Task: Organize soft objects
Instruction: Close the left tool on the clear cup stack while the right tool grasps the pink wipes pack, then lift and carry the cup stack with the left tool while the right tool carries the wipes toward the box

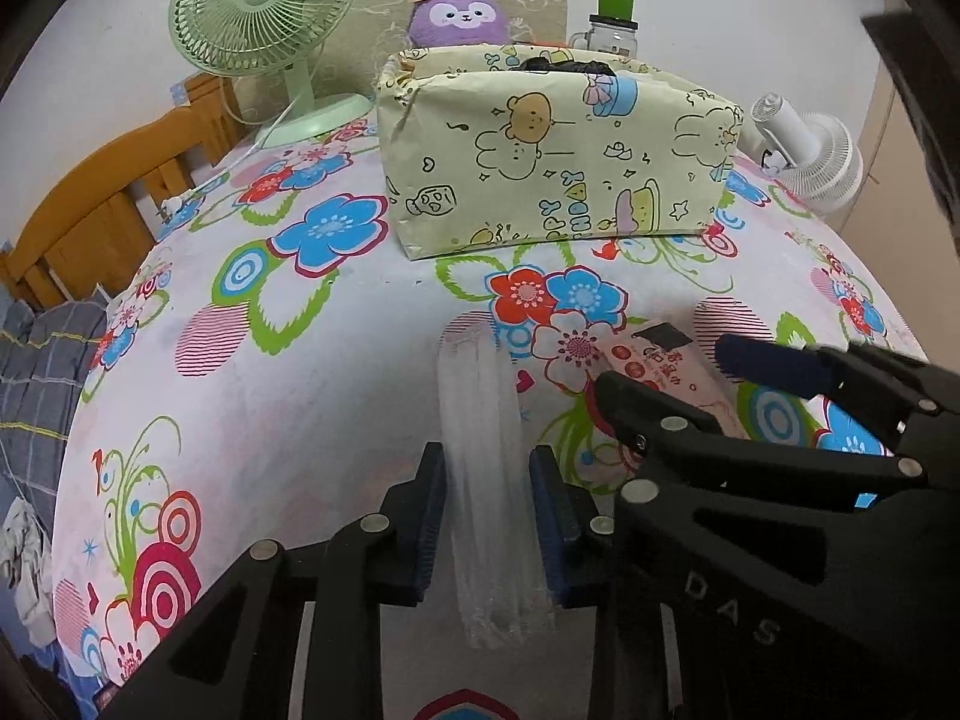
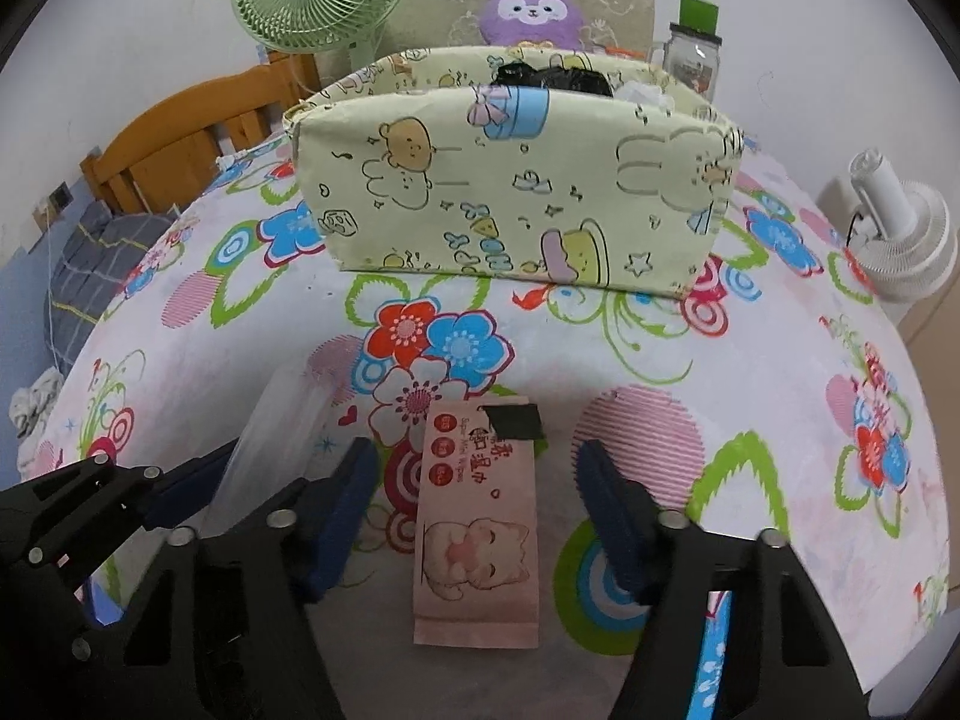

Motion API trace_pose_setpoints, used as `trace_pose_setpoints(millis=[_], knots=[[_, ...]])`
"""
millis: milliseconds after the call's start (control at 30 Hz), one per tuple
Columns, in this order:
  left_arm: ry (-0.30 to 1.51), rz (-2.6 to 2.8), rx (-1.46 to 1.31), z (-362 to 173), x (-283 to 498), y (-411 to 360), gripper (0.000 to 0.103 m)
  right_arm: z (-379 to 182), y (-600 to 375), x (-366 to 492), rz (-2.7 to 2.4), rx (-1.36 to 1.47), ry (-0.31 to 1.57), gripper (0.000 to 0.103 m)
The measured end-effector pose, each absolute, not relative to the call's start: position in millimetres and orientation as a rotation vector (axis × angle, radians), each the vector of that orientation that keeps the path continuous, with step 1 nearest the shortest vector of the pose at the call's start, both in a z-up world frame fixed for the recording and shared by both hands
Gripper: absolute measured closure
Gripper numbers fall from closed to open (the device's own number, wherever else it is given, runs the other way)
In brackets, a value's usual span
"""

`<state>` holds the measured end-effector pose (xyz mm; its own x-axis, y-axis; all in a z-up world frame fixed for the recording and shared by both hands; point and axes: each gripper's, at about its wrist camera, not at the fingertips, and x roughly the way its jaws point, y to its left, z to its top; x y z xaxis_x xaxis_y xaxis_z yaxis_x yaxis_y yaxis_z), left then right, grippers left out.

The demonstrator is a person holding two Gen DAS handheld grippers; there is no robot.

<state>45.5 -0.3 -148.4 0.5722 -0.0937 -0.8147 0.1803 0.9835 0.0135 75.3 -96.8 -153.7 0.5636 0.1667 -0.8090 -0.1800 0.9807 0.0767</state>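
Observation:
A clear plastic packet [image 1: 486,480] lies on the flowered tablecloth [image 1: 288,360]. My left gripper [image 1: 489,516] is open, its pads on either side of the packet, close to its edges. A pink wet-wipes pack [image 2: 477,528] with a black tab lies flat. My right gripper [image 2: 474,516] is open and straddles it with room on both sides. The right gripper [image 1: 672,372] also shows in the left wrist view, over the pink pack [image 1: 660,366]. A yellow cartoon-print fabric bin [image 2: 516,186] stands behind, with dark items inside.
A green desk fan [image 1: 264,18] stands at the back left, a purple plush toy [image 1: 459,15] and a green-lidded jar [image 1: 612,24] behind the bin, a white fan [image 1: 810,150] at the right. A wooden bed frame [image 1: 108,192] is left of the table.

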Motion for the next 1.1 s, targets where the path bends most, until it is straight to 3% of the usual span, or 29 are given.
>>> trace_pose_setpoints(millis=[333, 1100], knots=[[0.936, -0.145, 0.129, -149, 45, -4, 0.075, -159, -106, 74, 0.194, -0.016, 0.953, 0.059], [0.95, -0.146, 0.121, -146, 58, -29, 0.077, -151, -126, 74, 0.209, 0.049, 0.928, 0.06]])
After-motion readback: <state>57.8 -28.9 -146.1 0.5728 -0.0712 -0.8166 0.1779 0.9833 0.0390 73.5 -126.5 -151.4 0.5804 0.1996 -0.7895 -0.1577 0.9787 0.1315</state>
